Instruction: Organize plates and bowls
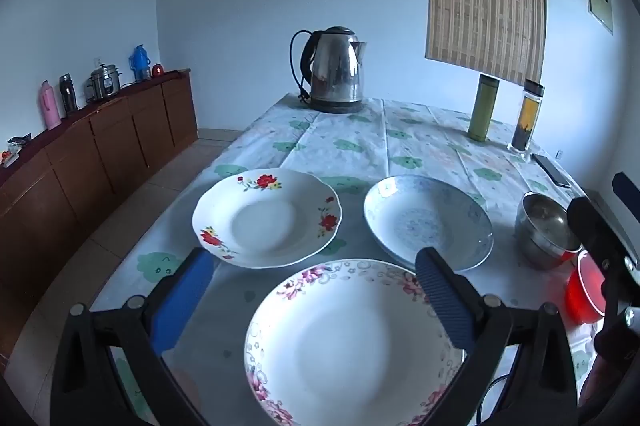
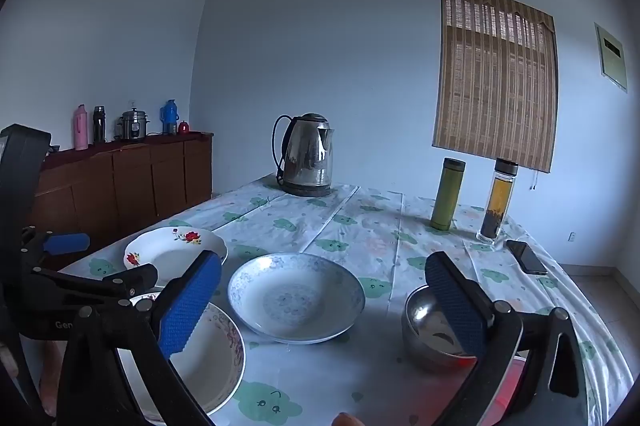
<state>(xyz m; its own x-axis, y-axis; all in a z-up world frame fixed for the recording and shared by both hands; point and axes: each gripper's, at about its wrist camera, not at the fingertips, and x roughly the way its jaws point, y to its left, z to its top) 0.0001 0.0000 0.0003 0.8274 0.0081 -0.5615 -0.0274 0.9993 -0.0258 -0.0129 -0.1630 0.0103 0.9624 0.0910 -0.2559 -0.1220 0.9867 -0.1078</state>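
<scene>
Both grippers [image 1: 312, 290] [image 2: 324, 302] gape, empty; 3 plates [image 1: 352, 342], seemingly 2 steel bowls [image 1: 544, 230].

Only one bit of lettering reaches me: pale letters "Gen", cut off after that, on the black body of my left gripper [image 2: 96, 258], at the lower left of the right wrist view. The framed sign [image 2: 612, 56] on the wall, upper right, carries a dark strip too blurred to read.
</scene>
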